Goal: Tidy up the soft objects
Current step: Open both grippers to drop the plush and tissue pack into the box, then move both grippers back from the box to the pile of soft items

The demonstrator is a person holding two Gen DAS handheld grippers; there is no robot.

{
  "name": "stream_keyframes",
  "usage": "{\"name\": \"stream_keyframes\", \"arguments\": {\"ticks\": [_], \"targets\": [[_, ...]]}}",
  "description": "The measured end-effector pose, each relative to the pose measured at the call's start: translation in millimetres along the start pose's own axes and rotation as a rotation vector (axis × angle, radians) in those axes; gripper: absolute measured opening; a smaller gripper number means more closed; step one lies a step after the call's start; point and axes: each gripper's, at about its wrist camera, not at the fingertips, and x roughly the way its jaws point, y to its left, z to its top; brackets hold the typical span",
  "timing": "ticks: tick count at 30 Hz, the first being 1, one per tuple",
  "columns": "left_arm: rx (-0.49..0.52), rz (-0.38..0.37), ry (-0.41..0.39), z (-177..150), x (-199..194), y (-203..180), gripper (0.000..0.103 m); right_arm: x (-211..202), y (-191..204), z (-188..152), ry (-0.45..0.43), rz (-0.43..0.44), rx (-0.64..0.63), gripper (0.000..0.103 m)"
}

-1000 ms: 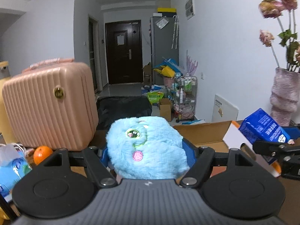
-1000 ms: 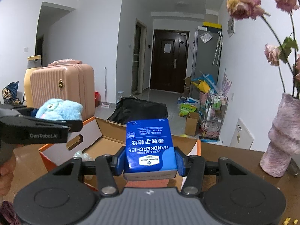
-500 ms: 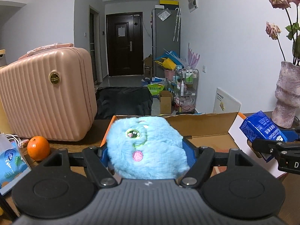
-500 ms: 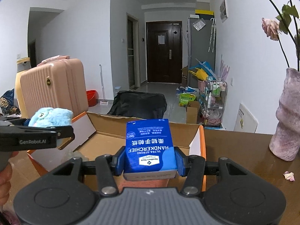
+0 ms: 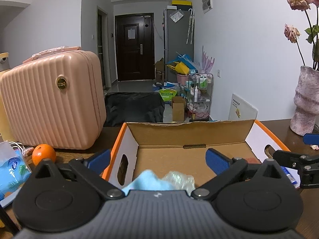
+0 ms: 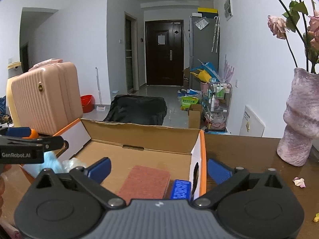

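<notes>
Both loads are gone from my jaws since half a second ago: the plush (image 5: 146, 181) and the tissue pack (image 6: 180, 189) now lie down in the box (image 5: 191, 133). My left gripper (image 5: 158, 160) hangs spread wide and empty at lower centre of its view, with the plush just peeking over the gripper body beside a crumpled clear wrap (image 5: 178, 180). My right gripper (image 6: 158, 170) is released too, blue pads apart, straddling the box's orange right wall (image 6: 202, 159). The pack sits low centre in that view, tucked against the wall beside a reddish sponge (image 6: 145, 181).

Risks from here, as I read them: that right wall sits between my right fingers, so pulling sideways could drag or tip the box. The left gripper's fingers flank the near left corner in the same way. At the left edge of the right view the other gripper is close, so lifting both at once could knock them together. An orange (image 5: 43, 154) and another tissue pack (image 5: 12, 171) wait at lower left.
</notes>
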Motion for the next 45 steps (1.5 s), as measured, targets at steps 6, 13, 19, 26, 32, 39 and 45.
{"name": "stream_keyframes", "arguments": {"ticks": [6, 13, 19, 26, 32, 39, 45], "targets": [[-0.003, -0.013, -0.006, 2, -3, 2, 0.103, -3, 3, -1, 0.006, -0.005, -0.019, 0.103], [-0.015, -0.046, -0.013, 6, -18, 11, 0.103, -11, 8, 2, 0.004, -0.019, -0.048, 0.103], [-0.019, -0.050, -0.034, 11, -31, 14, 0.103, -23, 11, 2, -0.010, -0.026, -0.058, 0.103], [-0.023, -0.050, -0.057, 12, -51, 18, 0.103, -38, 13, 1, -0.027, -0.025, -0.058, 0.103], [-0.008, -0.060, -0.067, 8, -67, 17, 0.103, -50, 17, -5, -0.032, -0.026, -0.057, 0.103], [-0.003, -0.074, -0.066, -2, -87, 15, 0.103, -73, 22, -14, -0.034, -0.032, -0.051, 0.103], [-0.007, -0.079, -0.056, -14, -105, 17, 0.103, -90, 27, -23, -0.030, -0.033, -0.043, 0.103]]}}
